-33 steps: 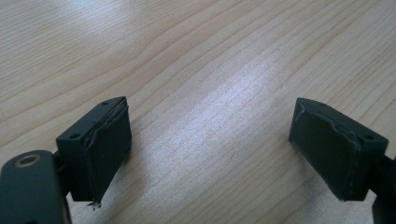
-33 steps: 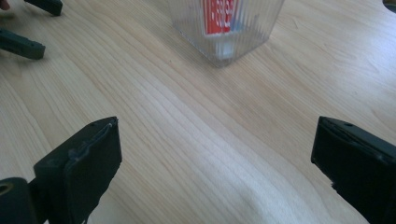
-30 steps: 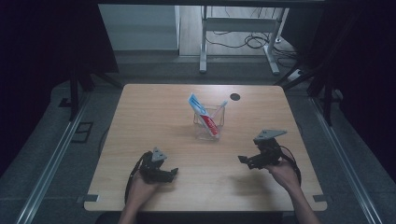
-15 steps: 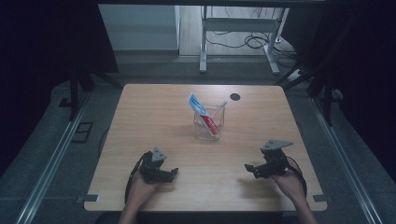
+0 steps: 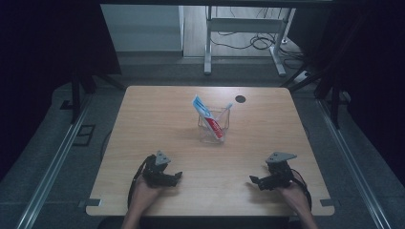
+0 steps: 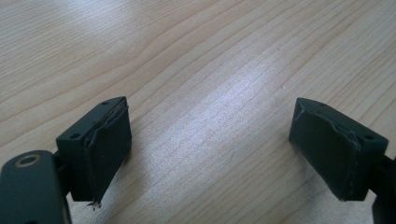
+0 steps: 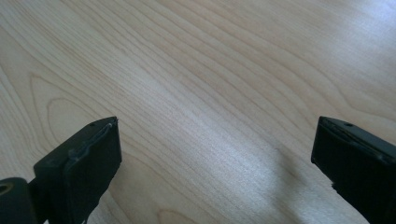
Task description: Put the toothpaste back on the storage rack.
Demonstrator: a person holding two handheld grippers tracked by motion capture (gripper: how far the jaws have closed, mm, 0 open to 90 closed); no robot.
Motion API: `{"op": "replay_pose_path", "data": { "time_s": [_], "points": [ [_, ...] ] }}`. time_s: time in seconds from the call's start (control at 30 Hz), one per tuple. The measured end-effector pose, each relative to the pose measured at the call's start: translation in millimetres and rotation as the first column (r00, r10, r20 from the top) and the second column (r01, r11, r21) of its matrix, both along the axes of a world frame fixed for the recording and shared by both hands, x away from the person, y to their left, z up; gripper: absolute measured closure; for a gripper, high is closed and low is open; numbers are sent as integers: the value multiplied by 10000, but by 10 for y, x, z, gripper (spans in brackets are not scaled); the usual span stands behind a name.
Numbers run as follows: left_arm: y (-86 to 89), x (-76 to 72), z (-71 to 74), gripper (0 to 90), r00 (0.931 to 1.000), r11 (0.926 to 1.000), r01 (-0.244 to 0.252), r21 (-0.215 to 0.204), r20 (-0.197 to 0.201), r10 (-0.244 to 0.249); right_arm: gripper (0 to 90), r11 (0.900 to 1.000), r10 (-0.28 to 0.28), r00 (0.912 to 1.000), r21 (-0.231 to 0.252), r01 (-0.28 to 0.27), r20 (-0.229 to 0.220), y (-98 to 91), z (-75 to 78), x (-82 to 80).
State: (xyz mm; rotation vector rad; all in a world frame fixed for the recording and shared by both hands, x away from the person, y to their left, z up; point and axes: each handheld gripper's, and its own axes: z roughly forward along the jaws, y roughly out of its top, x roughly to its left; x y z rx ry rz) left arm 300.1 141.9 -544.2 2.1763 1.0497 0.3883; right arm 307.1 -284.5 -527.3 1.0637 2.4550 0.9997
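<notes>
**Resting both grippers low at the near edge, jaws apart**

Resting near the front edge of the wooden table, the left gripper sits in the person's left hand, its jaws pointing toward the table's middle. From the left gripper view its two black jaws stand wide apart with nothing between them, bare wood grain beneath.

Across from it, well apart on the same near strip, the right gripper is held in the right hand, jaws aimed inward toward the left one. The right gripper view shows its jaws spread wide too, empty, close above the tabletop, a soft shadow lying under the right-hand jaw.

Farther out, around the table's middle and between the two grippers' lines, stands a clear cup. A toothpaste tube leans in it, its upper end tilted to the left above the rim.

Beyond the cup, near the far edge, a small dark round hole marks the tabletop.
</notes>
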Motion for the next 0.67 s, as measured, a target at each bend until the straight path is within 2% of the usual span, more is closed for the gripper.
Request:
{"op": "replay_pose_path", "data": {
  "time_s": [0.27, 0.4, 0.67],
  "points": [
    [0, 0, 0, 130, 10000, 10000, -1, 0, 0, 1, 2, 9999, 72, 10000, -113, -72, 3, 28, -139, -19],
    [0, 0, 0, 130, 10000, 10000, 0, 2, -1, 0, 0, 10000, 76, 9999, -21, -76, 146, 26, -158, -27],
    [-2, -2, 0, 130, 10000, 10000, -7, 9, 6, 7, 0, 10000, 52, 9999, -47, -52, 154, 26, -162, -30]
  ]
}}
